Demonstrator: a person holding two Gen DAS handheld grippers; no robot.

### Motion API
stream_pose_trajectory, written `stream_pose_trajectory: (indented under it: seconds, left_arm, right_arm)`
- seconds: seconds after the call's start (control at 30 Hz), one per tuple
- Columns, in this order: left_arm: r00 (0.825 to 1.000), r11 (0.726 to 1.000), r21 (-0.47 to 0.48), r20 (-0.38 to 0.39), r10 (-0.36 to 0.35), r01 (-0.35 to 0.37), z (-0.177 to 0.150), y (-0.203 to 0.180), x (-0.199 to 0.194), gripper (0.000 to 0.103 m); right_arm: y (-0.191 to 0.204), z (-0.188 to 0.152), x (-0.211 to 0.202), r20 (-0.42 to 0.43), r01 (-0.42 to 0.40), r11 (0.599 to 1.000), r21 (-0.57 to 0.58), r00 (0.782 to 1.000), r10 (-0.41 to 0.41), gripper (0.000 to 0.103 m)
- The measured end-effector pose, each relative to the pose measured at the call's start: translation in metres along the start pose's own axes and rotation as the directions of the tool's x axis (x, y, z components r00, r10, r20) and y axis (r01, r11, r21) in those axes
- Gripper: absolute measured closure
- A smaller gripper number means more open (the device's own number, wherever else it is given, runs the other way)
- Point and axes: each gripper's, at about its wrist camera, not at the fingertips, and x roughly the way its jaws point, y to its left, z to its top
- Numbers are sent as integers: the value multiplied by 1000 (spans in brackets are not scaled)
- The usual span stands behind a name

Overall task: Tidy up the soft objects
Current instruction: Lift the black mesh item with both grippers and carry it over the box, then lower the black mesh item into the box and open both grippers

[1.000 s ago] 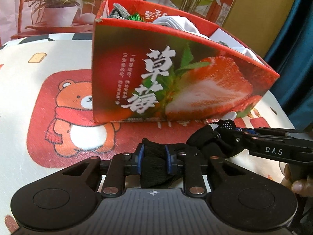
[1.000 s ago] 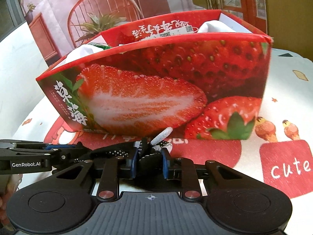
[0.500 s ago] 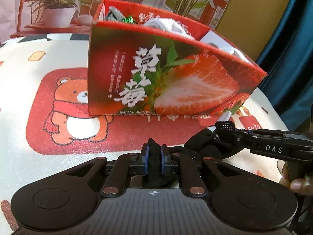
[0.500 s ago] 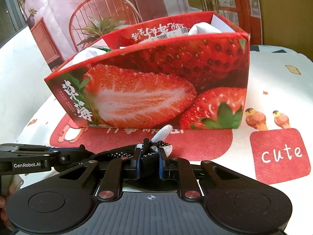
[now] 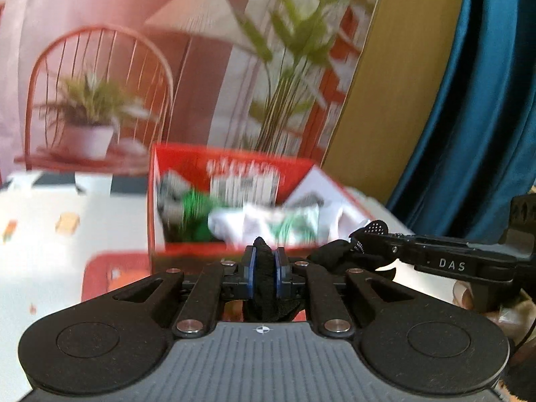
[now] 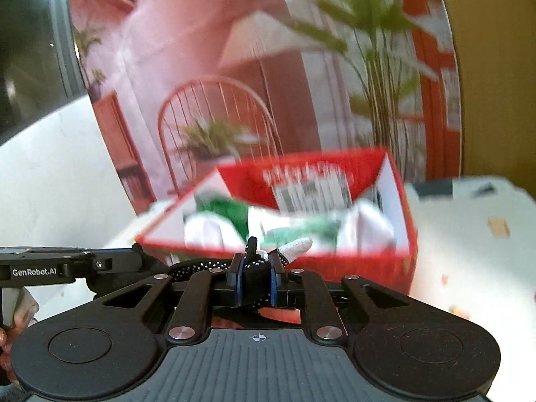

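Looking along the left gripper (image 5: 264, 269), I see its blue pads pinched tight on a bunched fold of a black glove (image 5: 264, 288), which stands up between them and hangs below. From that pinch the dark fabric runs off to the right, where the right gripper (image 5: 360, 246) comes in sideways and holds the other end; so the glove's long axis lies across this view, strung between the two tools. Straight ahead and lower sits the red strawberry box (image 5: 234, 160), open on top, with white and green soft things (image 5: 264, 221) already piled inside. The picture is blurred, so I cannot tell how much bare floor the box has left.

From the right wrist camera, the right gripper (image 6: 256, 279) is likewise clamped on the dotted black glove (image 6: 254, 276), a white fingertip (image 6: 296, 246) poking out forward and to the right. The left gripper (image 6: 147, 261) reaches in from the left, holding the far end. The box (image 6: 368, 254) opens just beyond the jaws, its near rim close below the fingertip. My guess is both hands are about equally near, and the drop depends on carrying the stretched glove forward over that rim.
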Motion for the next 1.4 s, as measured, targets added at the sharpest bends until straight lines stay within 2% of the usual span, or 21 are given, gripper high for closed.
stream_pose_trajectory:
  seconds: [0.27,0.47,0.67,0.87,1.17,1.4]
  left_arm:
    - [997,1000,11,80,13,-13,47,-8,22,91]
    - [996,997,46,71,57,-61,63,-5,54,91]
    - [994,992,83,-40,102,-98,62,7,100,91]
    - [978,981,154,-151,143,-119,53,12,127,91]
    - [965,974,195,-211,156,-115,52,14,138,91]
    - [965,976,185,-210,155,-117,51,12,136,89]
  right_arm:
    - [-6,55,13,87,27,999,-41,996,-23,90]
    - [-14,78,42,109,90,994,-69,991,-82,90]
    - [-25,75,87,37,152,985,-84,988,-149,90]
    - [-29,57,123,-114,168,980,-111,977,-180,90]
    - [-29,44,147,-231,160,976,-149,954,-191,90]
    - [-33,40,149,-260,157,978,-139,947,-189,89]
